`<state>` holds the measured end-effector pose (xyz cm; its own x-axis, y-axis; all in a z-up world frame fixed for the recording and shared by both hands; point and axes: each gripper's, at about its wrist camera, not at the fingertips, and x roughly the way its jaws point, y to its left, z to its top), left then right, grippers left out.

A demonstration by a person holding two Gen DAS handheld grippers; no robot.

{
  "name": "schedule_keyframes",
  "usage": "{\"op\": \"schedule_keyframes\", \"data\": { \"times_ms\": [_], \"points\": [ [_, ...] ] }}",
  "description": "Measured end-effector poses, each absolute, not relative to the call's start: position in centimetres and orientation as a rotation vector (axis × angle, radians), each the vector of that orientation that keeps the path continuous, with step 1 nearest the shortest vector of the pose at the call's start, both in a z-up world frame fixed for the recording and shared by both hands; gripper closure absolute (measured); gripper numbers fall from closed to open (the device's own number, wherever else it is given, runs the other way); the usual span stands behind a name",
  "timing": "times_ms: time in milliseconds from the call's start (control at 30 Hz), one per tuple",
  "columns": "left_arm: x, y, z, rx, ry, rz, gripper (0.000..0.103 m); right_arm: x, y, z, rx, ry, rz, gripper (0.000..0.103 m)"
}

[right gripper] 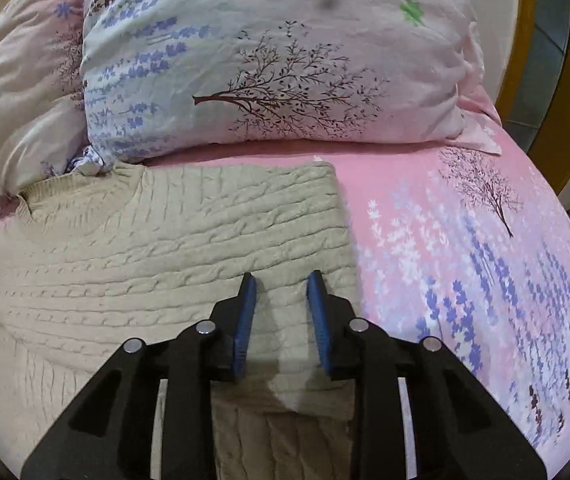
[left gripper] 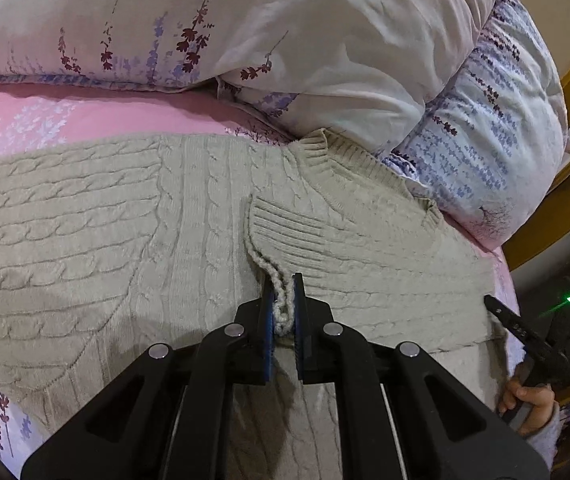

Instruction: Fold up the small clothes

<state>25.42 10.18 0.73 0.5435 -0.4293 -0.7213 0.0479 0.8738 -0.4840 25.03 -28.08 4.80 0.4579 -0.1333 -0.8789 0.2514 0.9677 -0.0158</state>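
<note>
Pink bedsheet [right gripper: 425, 200], unlabelled beige sweater [right gripper: 165, 240]

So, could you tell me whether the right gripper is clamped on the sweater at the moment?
No: the right gripper hangs over the beige sweater with its blue pads apart and no knit pinched between them.

A beige cable-knit sweater [left gripper: 85, 232] is spread flat on a pink floral bedsheet, its ribbed neckline lying close against the pillows. One sleeve is folded across the body, with its ribbed cuff [left gripper: 285, 232] laid near the middle. The cuff's edge is lifted and pinched.
</note>
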Motion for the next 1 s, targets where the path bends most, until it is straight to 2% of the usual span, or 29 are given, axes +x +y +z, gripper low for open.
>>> {"op": "schedule_keyframes", "data": {
  "times_ms": [33, 100, 133, 200, 233, 267, 400, 633, 1000],
  "points": [
    [25.1, 10.7, 1.0, -0.470, 0.960, -0.316, 0.096, 25.1, -28.0, 5.0, 0.125, 1.073, -0.243, 0.073],
    [23.9, 11.9, 2.1, -0.486, 0.937, -0.332, 0.094, 24.7, -27.5, 5.6, 0.126, 1.057, -0.230, 0.057],
    [23.0, 12.9, 2.8, -0.480, 0.916, -0.328, 0.090, 24.4, -27.0, 6.1, 0.118, 1.041, -0.220, 0.055],
    [21.2, 15.0, 4.0, -0.485, 0.872, -0.311, 0.077, 24.2, -25.6, 7.0, 0.091, 1.015, -0.187, 0.051],
    [20.1, 16.3, 4.4, -0.497, 0.855, -0.291, 0.064, 24.3, -24.8, 7.2, 0.082, 1.009, -0.164, 0.050],
    [19.2, 17.8, 4.7, -0.510, 0.841, -0.266, 0.059, 24.4, -24.2, 7.5, 0.078, 1.008, -0.144, 0.048],
    [15.3, 24.8, 4.5, -0.616, 0.825, -0.125, 0.059, 25.8, -19.3, 7.3, 0.029, 1.020, -0.031, 0.043],
    [10.6, 35.1, 2.4, -0.848, 0.801, 0.156, 0.059, 27.0, -14.0, 5.5, -0.002, 1.056, 0.061, 0.043],
    [11.2, 39.9, 0.5, -1.048, 0.718, 0.319, 0.060, 26.8, -12.7, 4.4, -0.014, 1.087, 0.074, 0.038]
  ]
}}
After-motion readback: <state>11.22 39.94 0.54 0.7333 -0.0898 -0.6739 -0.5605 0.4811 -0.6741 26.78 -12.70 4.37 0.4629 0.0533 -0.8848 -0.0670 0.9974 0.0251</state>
